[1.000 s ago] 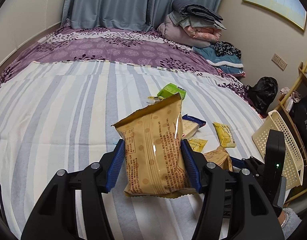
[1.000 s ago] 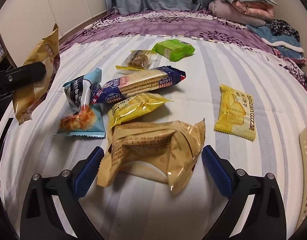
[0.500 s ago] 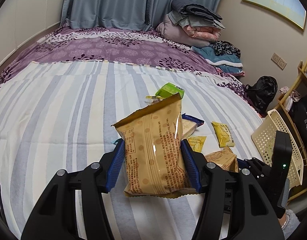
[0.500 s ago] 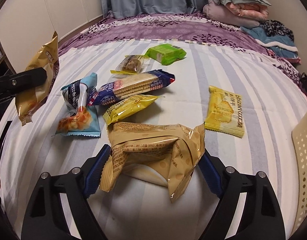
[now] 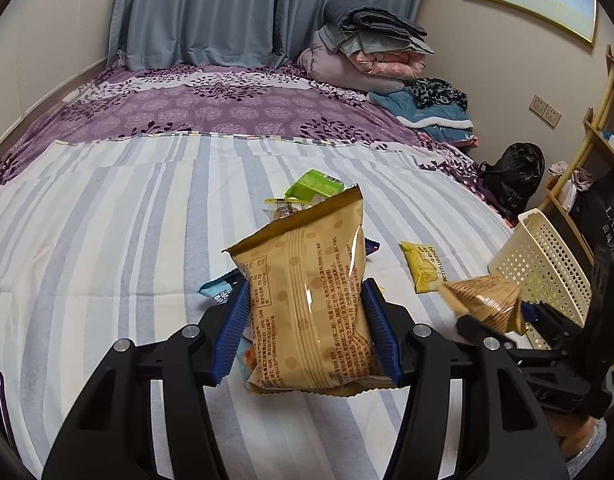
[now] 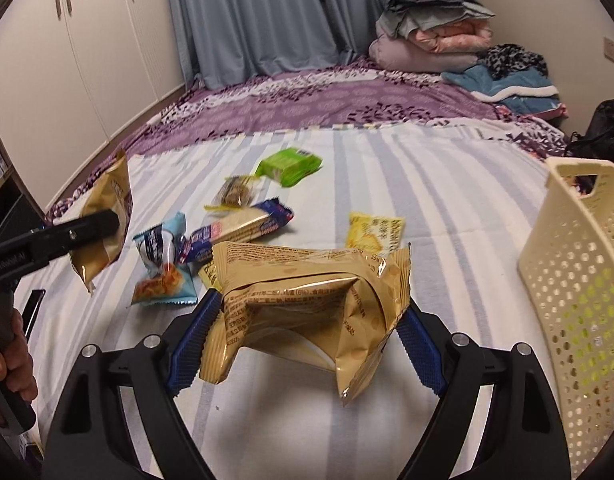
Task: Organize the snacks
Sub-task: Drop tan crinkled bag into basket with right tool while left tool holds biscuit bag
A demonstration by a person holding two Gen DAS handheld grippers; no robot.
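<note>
Glossy foil packets (image 6: 307, 304), perforated plastic basket (image 6: 579, 280)

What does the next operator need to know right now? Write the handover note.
Left gripper: shut on a tan snack bag, held upright above the bed.
Right gripper: shut on a second, crumpled tan bag, lifted clear of the striped sheet.
Cream perforated basket stands at the right edge of the bed; something yellow-green shows through its holes.
Left on the sheet: green packet, small brown bar, blue cracker sleeve, light-blue packet, yellow packet.
Next, probably: drop both tan bags into the basket, then collect the rest.
</note>
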